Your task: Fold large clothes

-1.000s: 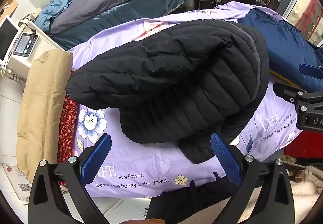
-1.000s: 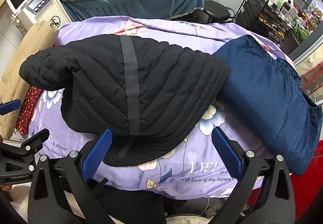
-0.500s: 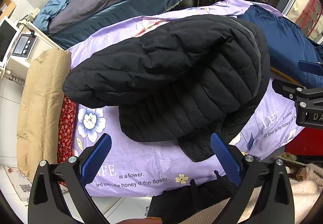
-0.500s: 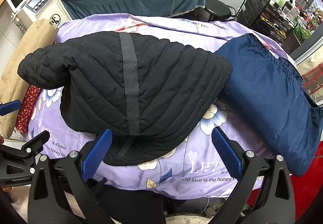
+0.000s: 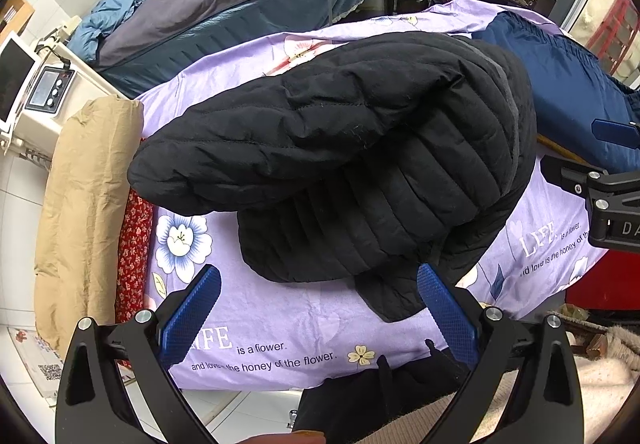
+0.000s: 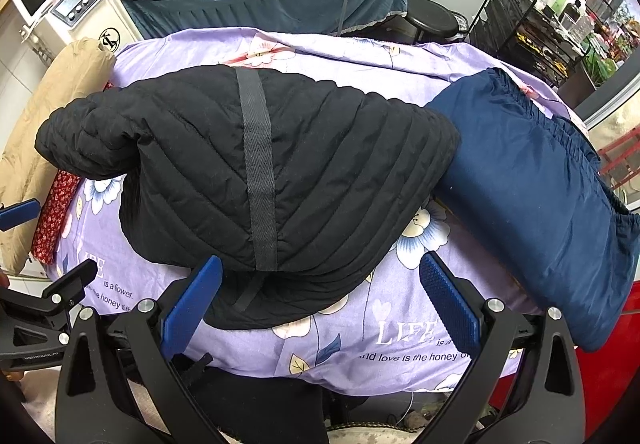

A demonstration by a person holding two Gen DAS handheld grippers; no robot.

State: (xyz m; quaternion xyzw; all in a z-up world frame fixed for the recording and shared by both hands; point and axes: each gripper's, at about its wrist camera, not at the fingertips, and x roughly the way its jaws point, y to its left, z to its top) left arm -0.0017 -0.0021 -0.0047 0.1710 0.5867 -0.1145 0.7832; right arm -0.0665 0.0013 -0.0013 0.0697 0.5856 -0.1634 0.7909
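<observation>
The black quilted jacket [image 6: 256, 180] is lying bunched mid-bed beside the navy bundle [image 6: 532, 196], likely soft, puffy and slippery, so both empty, wide-spread grippers, left [image 5: 318, 310] and right [image 6: 320, 304], are probably wanting its near hem.

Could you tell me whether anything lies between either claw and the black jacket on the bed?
Nothing visible does. The left claw and right claw are open just short of the black jacket's near hem.
</observation>
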